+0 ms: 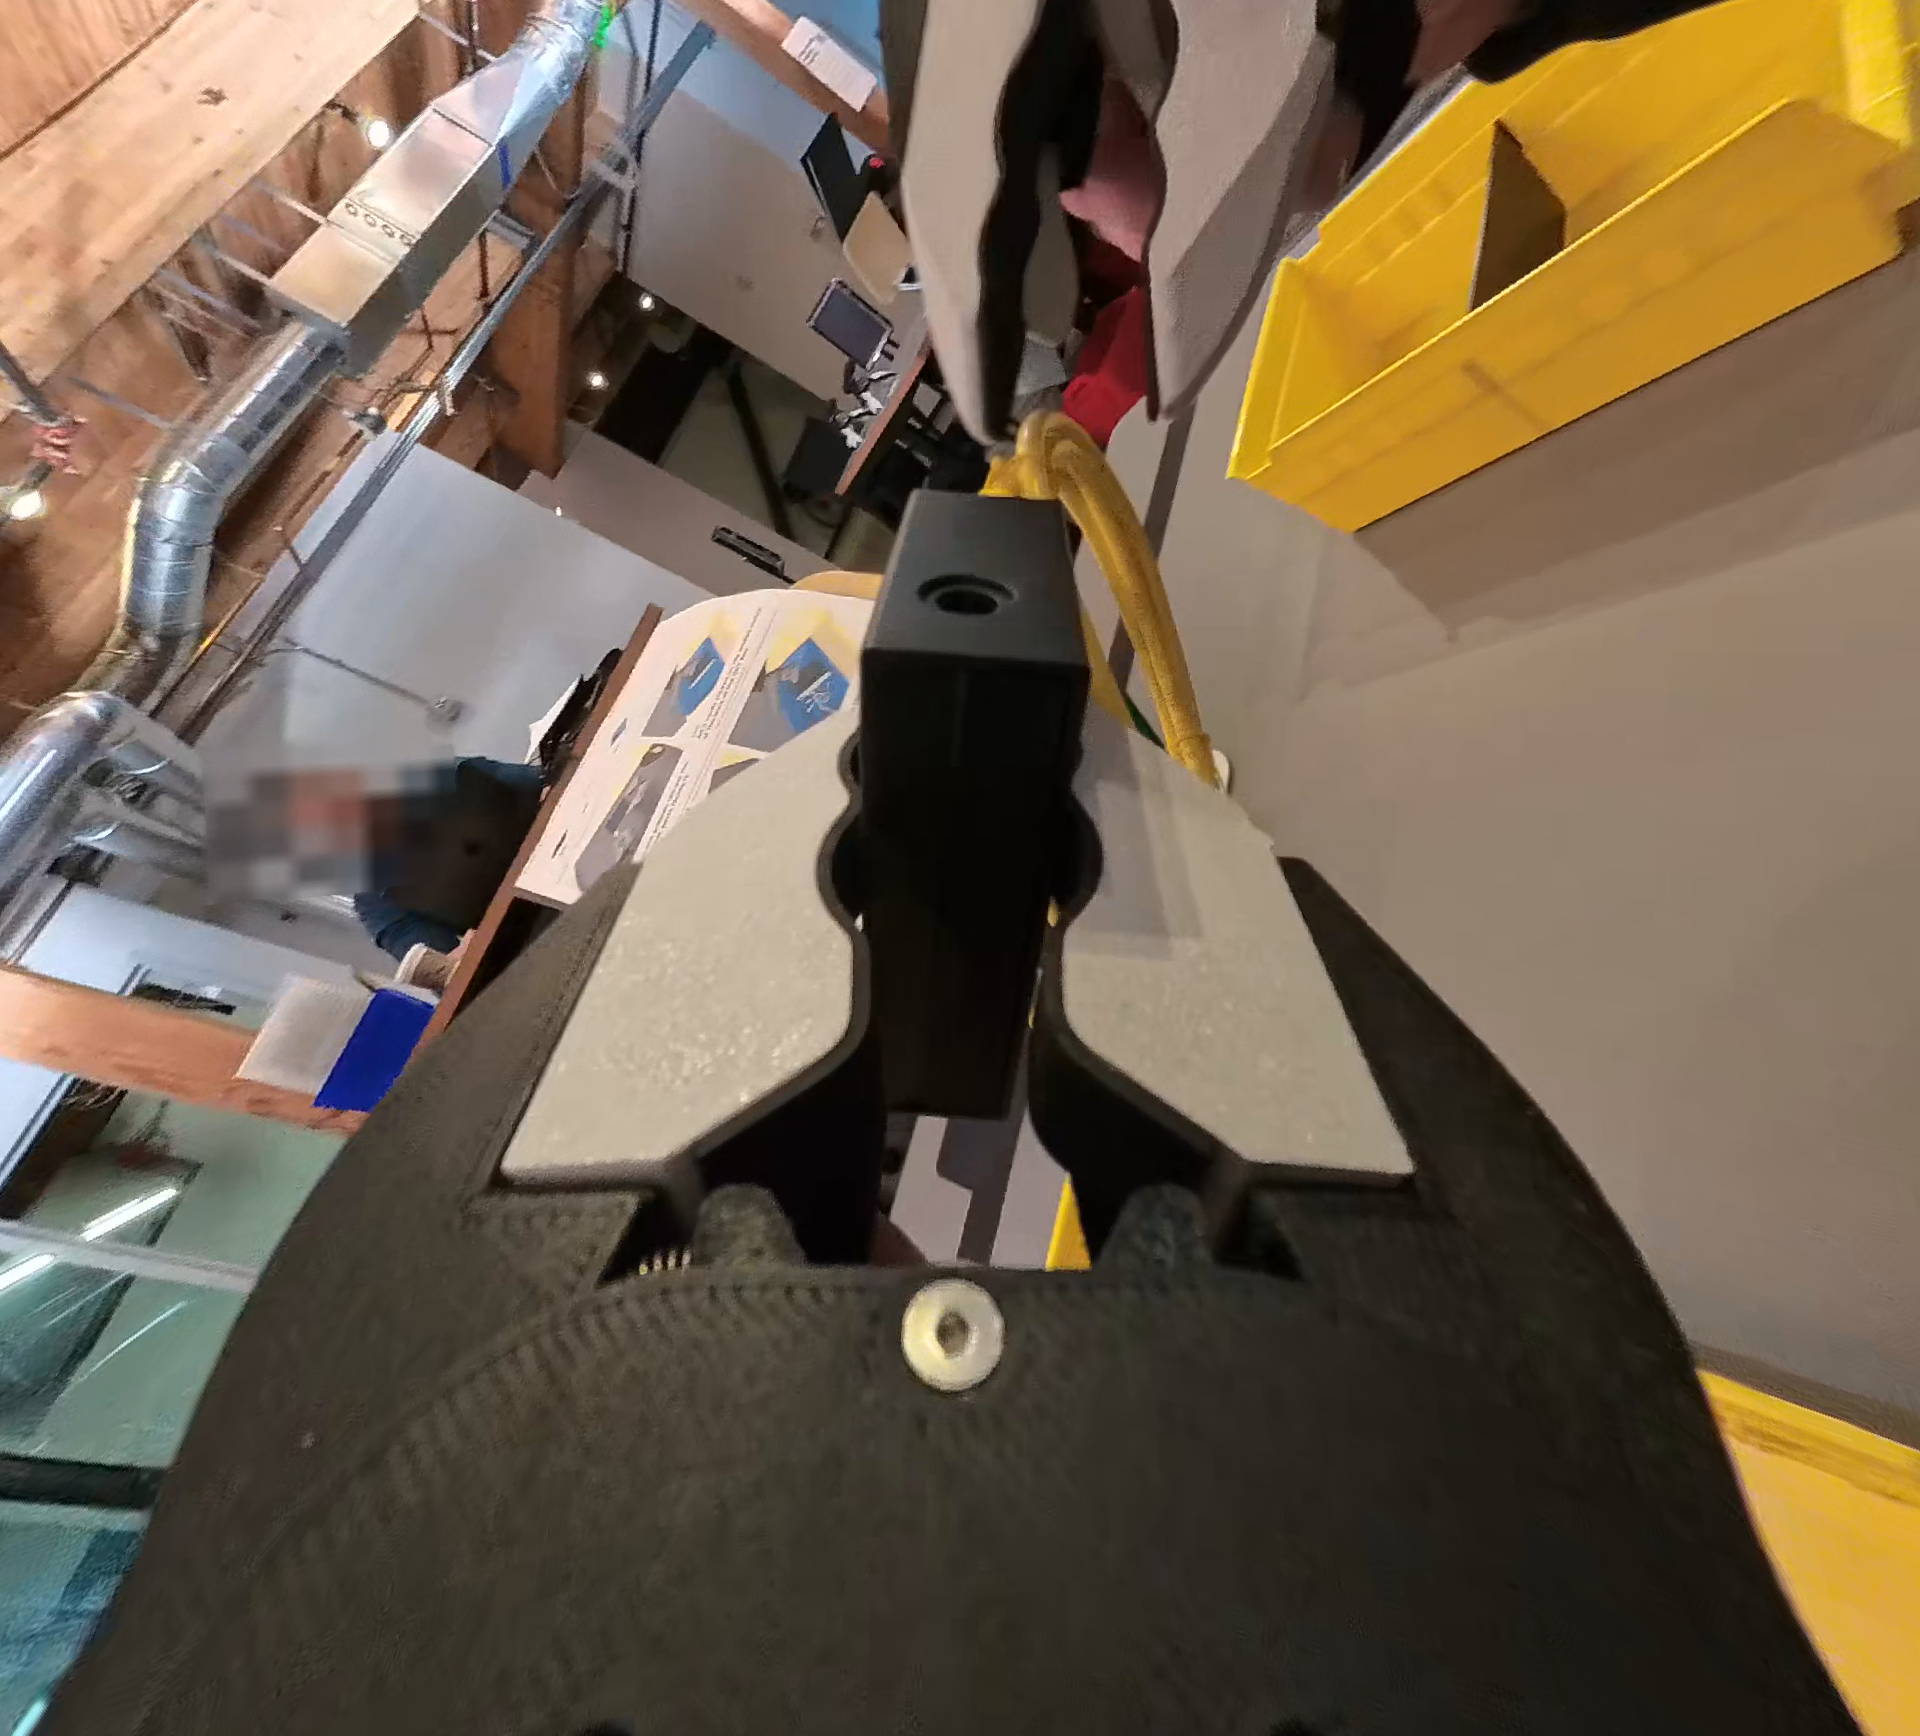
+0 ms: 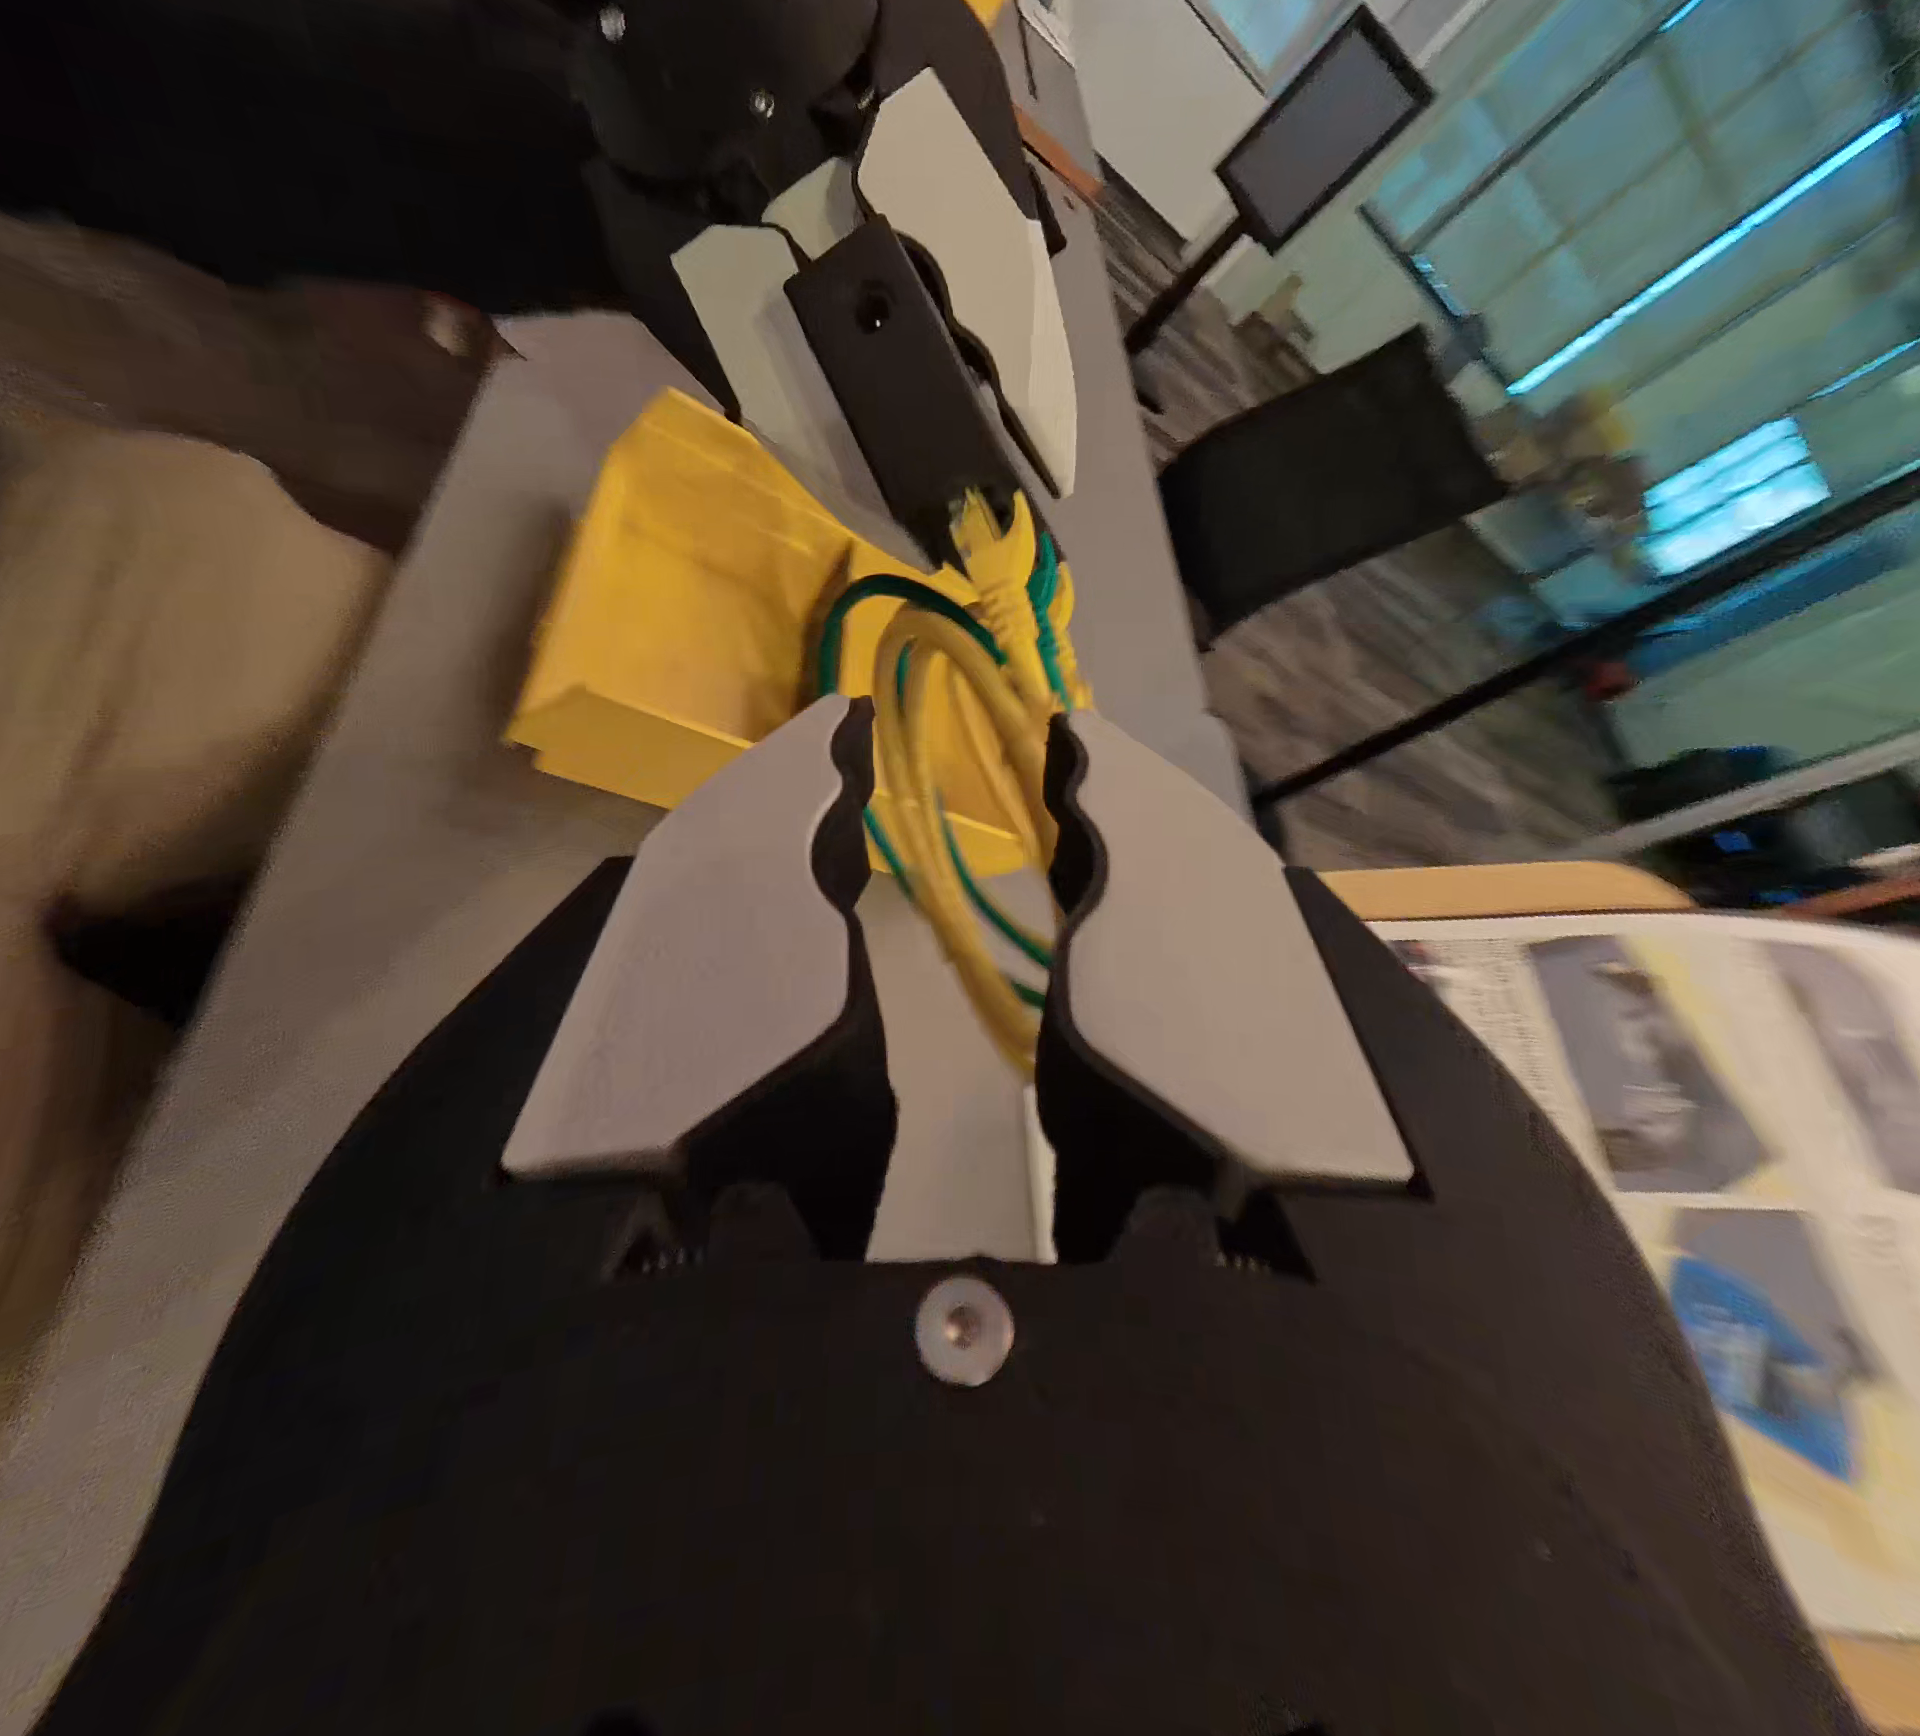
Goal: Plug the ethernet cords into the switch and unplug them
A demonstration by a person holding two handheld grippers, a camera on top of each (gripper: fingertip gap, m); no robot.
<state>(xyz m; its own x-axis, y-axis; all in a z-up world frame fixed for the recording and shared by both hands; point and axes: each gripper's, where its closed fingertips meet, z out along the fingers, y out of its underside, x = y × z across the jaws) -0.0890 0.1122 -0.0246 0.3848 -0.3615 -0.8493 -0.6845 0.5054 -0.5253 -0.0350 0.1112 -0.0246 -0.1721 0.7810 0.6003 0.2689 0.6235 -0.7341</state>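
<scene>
My left gripper (image 1: 961,751) is shut on the black switch (image 1: 971,647) and holds it up off the grey table (image 1: 1558,959). A yellow ethernet cord (image 1: 1132,585) runs from the switch's far end. My right gripper (image 1: 1075,413) is open there, its fingertips at that end. In the right wrist view, the left gripper (image 2: 982,517) holds the switch (image 2: 894,377) with a yellow plug (image 2: 987,559) and a green plug (image 2: 1044,585) at its ports. The looped yellow cord (image 2: 935,813) and green cord (image 2: 883,590) pass between the open fingers of my right gripper (image 2: 954,720).
A yellow bin (image 2: 675,626) lies on the table under the cords, and another yellow bin (image 1: 1558,263) stands to the right. A printed sheet (image 2: 1714,1167) lies on a wooden desk. A monitor on a stand (image 2: 1320,128) is behind. A person sits at a desk far left. One gripper's finger ends stand about 6 cm off the other's.
</scene>
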